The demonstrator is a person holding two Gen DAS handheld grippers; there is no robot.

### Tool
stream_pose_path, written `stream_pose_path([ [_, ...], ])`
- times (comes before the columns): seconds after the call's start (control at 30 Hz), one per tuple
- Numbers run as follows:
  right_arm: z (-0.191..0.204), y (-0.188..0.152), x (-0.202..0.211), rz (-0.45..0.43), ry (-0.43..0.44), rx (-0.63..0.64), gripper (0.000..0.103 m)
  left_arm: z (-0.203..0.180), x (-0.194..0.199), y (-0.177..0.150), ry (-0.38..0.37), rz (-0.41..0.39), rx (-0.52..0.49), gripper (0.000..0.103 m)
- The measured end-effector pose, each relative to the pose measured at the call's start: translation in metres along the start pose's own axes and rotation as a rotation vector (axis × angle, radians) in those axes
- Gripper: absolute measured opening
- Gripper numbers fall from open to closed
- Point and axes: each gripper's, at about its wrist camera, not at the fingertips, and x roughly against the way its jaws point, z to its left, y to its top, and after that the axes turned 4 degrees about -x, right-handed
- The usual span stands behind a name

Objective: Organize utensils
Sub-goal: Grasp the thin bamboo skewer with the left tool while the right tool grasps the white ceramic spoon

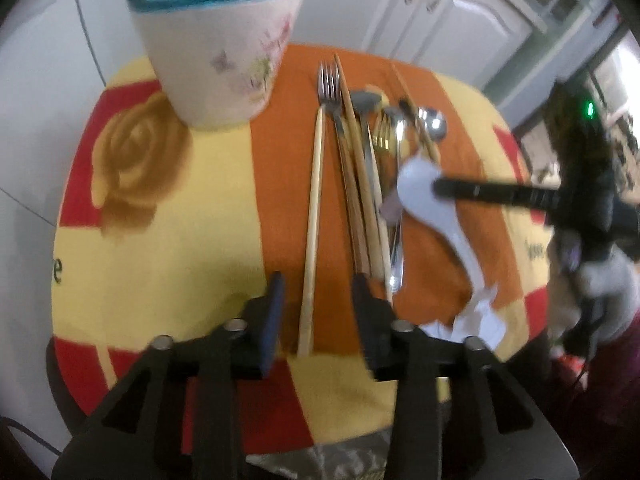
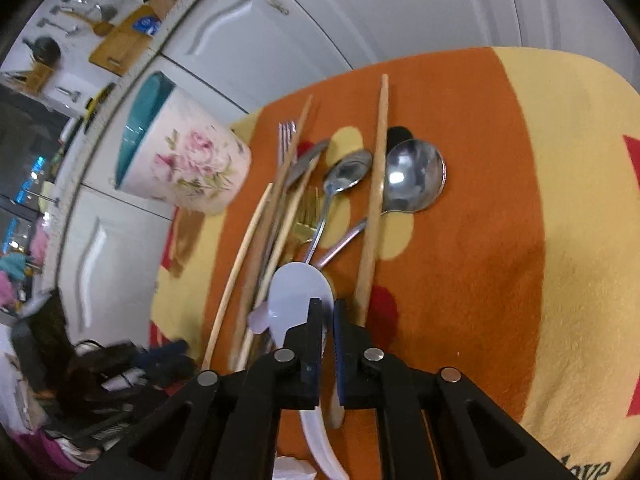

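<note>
The right gripper has its jaws nearly together on the neck of the white spoon, just behind the bowl; the left-wrist view shows its fingers reaching in from the right across that spoon. Whether the pads truly pinch the handle I cannot tell for sure, though the narrow gap suggests a grip. The left gripper stands wide open and empty, low over the cloth, its jaws straddling the near end of a pale chopstick.

The step in hand looks like lifting the white spoon out of the pile. To do it well, I would raise it straight up first, since its bowl lies on the handles of the steel pieces beneath and a sideways drag could scatter them. The handle curves, so a firm pinch matters or it may swivel.

Past the spoon lie more chopsticks, a gold fork, a small spoon, a large round spoon, a knife and a steel fork, all bunched on the orange stripe.

Farthest, at the left rear, stands the cup, floral outside, teal inside. It is upright, and what shows of its inside holds no utensil
</note>
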Motion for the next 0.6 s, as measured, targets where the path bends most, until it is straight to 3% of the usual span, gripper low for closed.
stream_pose_path([
  [0.17,0.007,0.005,-0.004,-0.003,-0.014,0.069,0.031,-0.001,-0.011,0.031,0.02,-0.037,-0.006,0.042],
  [0.4,0.008,0.022,-0.013,0.025,-0.009,0.14,0.031,0.002,-0.048,0.064,0.063,-0.043,-0.022,0.042],
  [0.6,0.014,0.023,-0.016,0.034,-0.032,0.223,0.031,-0.004,-0.064,0.072,0.099,-0.035,-0.052,0.041],
])
